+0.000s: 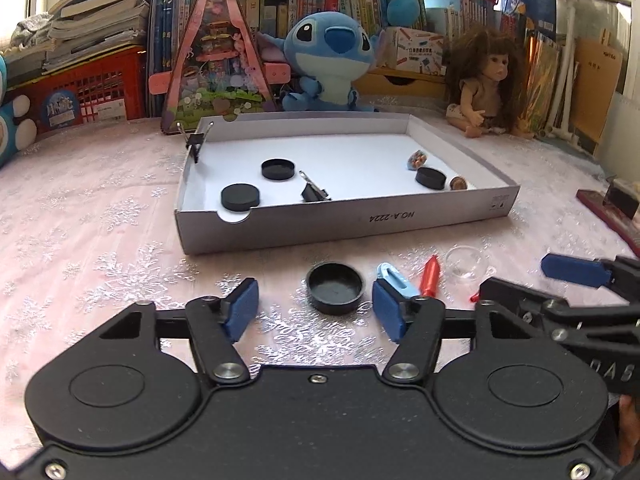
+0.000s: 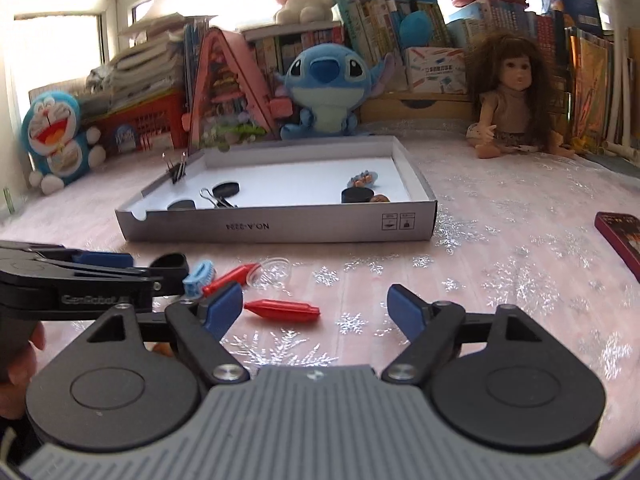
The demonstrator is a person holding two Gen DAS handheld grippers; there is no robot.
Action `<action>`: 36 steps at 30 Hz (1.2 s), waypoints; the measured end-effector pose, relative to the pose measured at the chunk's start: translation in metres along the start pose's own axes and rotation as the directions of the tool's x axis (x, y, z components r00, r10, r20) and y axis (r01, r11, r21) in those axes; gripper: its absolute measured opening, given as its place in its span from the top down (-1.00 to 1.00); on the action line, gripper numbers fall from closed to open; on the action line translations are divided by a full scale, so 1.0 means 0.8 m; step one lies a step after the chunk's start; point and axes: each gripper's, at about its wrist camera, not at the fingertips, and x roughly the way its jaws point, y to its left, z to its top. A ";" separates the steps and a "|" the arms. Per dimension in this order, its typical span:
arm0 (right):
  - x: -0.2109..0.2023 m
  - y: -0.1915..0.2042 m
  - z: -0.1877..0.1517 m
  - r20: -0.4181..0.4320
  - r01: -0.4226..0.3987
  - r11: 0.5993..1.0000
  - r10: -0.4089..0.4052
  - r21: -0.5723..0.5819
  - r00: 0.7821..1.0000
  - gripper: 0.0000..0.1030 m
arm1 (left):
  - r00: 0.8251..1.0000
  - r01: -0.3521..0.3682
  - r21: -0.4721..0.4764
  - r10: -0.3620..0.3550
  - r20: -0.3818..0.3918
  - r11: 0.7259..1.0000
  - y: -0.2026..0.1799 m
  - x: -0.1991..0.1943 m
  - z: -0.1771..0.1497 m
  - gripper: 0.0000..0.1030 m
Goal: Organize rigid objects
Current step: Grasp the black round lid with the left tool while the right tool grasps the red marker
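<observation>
A black round cap (image 1: 335,288) lies open side up on the pink cloth, between the blue pads of my left gripper (image 1: 316,310). The pads stand apart from it, so the gripper is open. Beside the cap are a light blue brush (image 1: 390,276), a red plastic piece (image 1: 431,278) and a clear cup (image 1: 466,262). My right gripper (image 2: 314,308) is open over a second red piece (image 2: 282,310), which lies near its left pad. The white cardboard tray (image 1: 340,220) behind holds several black caps, binder clips and small trinkets. In the right wrist view the left gripper (image 2: 136,270) half hides the cap (image 2: 172,264).
A blue plush (image 1: 328,60), a doll (image 1: 484,84), a pink triangular toy house (image 1: 218,60), a red crate and stacked books line the back. A dark red book (image 2: 622,236) lies at the right edge. A hand shows at the lower left of the right wrist view.
</observation>
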 end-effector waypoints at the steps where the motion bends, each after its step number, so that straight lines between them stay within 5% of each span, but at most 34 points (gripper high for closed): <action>1: -0.001 0.002 -0.001 0.004 0.007 1.000 -0.007 -0.003 1.000 -0.61 | 1.000 0.003 -0.005 -0.003 0.001 1.000 0.000 0.000 0.000 -0.11; 11: 0.001 0.017 -0.005 -0.008 0.011 1.000 -0.011 -0.015 1.000 -0.50 | 1.000 -0.002 -0.006 0.002 0.008 1.000 -0.005 0.003 0.001 0.40; 22: 0.009 0.021 0.001 -0.049 0.008 1.000 -0.008 0.001 0.999 0.04 | 1.000 -0.002 -0.019 0.002 0.006 1.000 -0.003 0.002 0.002 0.41; 36: 0.001 0.014 0.015 -0.013 0.027 1.000 -0.027 -0.015 1.000 0.05 | 0.999 -0.013 -0.040 0.014 0.042 0.999 0.004 -0.018 0.014 0.41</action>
